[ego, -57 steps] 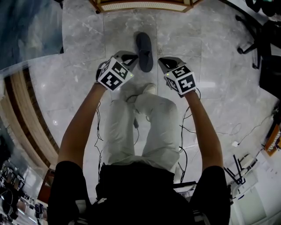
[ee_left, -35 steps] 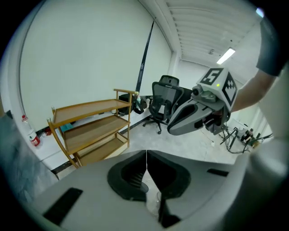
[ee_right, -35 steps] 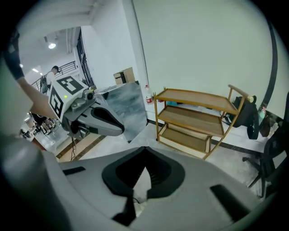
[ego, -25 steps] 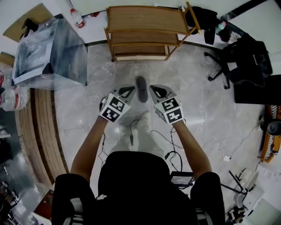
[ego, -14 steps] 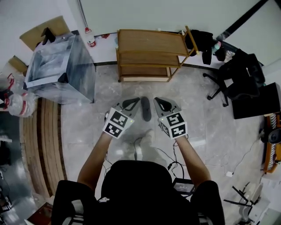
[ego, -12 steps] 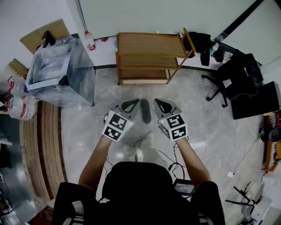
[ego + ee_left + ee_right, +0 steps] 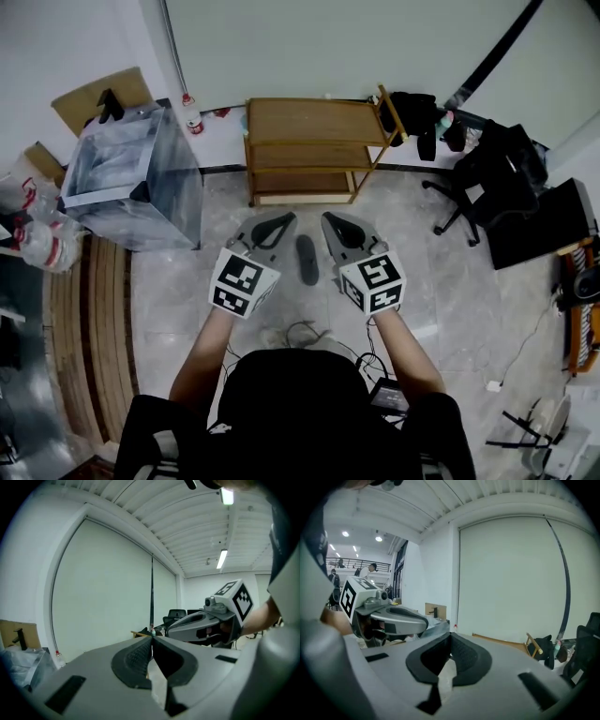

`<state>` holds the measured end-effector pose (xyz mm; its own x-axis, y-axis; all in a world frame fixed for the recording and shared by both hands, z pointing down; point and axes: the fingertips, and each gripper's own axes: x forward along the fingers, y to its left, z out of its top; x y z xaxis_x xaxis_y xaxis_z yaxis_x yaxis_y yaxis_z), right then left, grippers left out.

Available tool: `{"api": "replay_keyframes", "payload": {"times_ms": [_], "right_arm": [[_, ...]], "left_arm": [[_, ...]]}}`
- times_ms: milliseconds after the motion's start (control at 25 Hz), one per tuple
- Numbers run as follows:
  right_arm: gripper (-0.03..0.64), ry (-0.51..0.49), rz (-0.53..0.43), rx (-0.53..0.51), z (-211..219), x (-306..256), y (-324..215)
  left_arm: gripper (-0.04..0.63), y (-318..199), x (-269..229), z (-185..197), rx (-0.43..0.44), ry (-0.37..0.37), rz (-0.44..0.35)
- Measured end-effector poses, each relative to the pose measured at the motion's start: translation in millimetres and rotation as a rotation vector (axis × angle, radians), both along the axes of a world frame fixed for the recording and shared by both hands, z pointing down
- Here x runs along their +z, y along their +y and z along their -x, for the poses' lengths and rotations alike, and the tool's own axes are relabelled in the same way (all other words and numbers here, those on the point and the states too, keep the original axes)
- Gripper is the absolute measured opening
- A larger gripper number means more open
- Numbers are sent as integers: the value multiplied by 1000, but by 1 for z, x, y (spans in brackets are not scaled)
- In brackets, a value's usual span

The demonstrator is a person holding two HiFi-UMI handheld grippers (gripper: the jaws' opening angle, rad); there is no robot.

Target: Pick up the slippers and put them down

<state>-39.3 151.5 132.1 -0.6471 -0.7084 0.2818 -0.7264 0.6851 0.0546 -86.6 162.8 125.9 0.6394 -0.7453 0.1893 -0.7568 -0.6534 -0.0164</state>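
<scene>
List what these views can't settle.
- Slipper: head view, too small and dark to tell one from a stacked pair; both gripper views look above the floor.
- Shelf lower levels: head view, its top board mostly covers them.

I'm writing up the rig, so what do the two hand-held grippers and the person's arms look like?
Both the left gripper and right gripper are smooth grey, beak-shaped shells with black textured pads inside. Each carries a white cube printed with black square markers. The person wears black short sleeves; thin dark cables trail below.
</scene>
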Motion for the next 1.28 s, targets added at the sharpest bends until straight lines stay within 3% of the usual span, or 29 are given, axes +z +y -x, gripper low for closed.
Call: {"api": "replay_keyframes", "payload": {"times_ms": [440, 920, 1280], "right_arm": [[-2, -62, -140, -56, -37, -70, 12], [-2, -114, -194, -60, -86, -94, 28], [-2, -122, -203, -46, -107, -97, 44]], "left_arm": [[8, 9, -65, -41, -65, 50, -113], [8, 29, -93, -78, -101, 71, -179], [8, 45, -95, -95, -81, 52, -180]]}}
